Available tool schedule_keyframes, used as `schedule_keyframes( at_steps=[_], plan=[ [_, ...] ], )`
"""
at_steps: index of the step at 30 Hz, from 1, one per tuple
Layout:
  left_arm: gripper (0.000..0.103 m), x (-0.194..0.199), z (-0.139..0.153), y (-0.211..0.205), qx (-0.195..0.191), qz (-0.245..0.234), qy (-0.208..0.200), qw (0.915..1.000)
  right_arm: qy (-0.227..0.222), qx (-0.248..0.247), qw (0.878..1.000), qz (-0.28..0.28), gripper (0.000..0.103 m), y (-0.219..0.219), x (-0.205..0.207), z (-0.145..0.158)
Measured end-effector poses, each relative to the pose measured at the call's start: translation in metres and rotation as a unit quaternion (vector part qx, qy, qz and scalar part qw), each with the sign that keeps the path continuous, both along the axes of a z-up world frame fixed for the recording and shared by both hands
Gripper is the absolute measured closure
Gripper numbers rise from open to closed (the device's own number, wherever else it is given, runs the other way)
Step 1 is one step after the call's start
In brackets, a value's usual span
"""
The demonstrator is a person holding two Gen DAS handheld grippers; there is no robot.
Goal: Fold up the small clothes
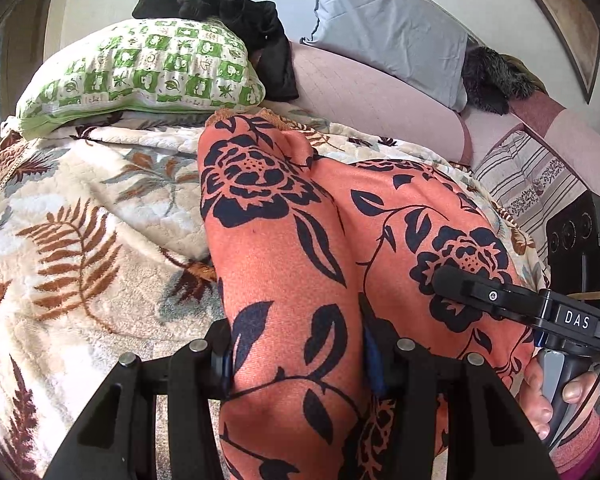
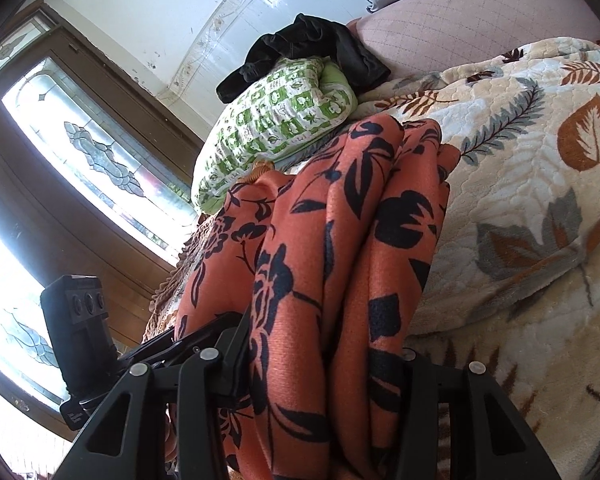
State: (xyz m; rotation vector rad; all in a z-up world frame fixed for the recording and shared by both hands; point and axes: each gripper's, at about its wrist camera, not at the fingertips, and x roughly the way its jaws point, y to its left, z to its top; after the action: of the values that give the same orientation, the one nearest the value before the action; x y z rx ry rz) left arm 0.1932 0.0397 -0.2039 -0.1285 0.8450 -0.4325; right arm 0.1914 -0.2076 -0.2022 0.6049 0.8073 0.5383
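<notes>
An orange garment with a dark blue flower print (image 1: 284,248) hangs bunched over the bed. My left gripper (image 1: 300,360) is shut on a thick fold of it, the cloth filling the gap between the jaws. To the right in the left wrist view, my right gripper (image 1: 460,290) grips the same garment, a person's hand (image 1: 556,396) on its handle. In the right wrist view the garment (image 2: 340,240) runs in long folds from my right gripper (image 2: 320,360), which is shut on it. The left gripper (image 2: 204,334) shows at the lower left against the cloth's edge.
A cream leaf-print blanket (image 1: 84,216) covers the bed. A green-and-white pillow (image 1: 148,68) with a black garment (image 1: 236,12) on it lies at the head, beside a grey pillow (image 1: 388,28) and pink headboard padding (image 1: 372,100). A window (image 2: 80,128) stands at the left.
</notes>
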Motion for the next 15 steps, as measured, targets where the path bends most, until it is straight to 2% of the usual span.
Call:
schedule_keyframes(
  at_steps=[15],
  plan=[
    [0.052,-0.012,-0.004,0.007,0.012,0.001,0.011,0.9999,0.011,-0.005,1.0,0.0,0.055,0.014,-0.006,-0.007]
  ],
)
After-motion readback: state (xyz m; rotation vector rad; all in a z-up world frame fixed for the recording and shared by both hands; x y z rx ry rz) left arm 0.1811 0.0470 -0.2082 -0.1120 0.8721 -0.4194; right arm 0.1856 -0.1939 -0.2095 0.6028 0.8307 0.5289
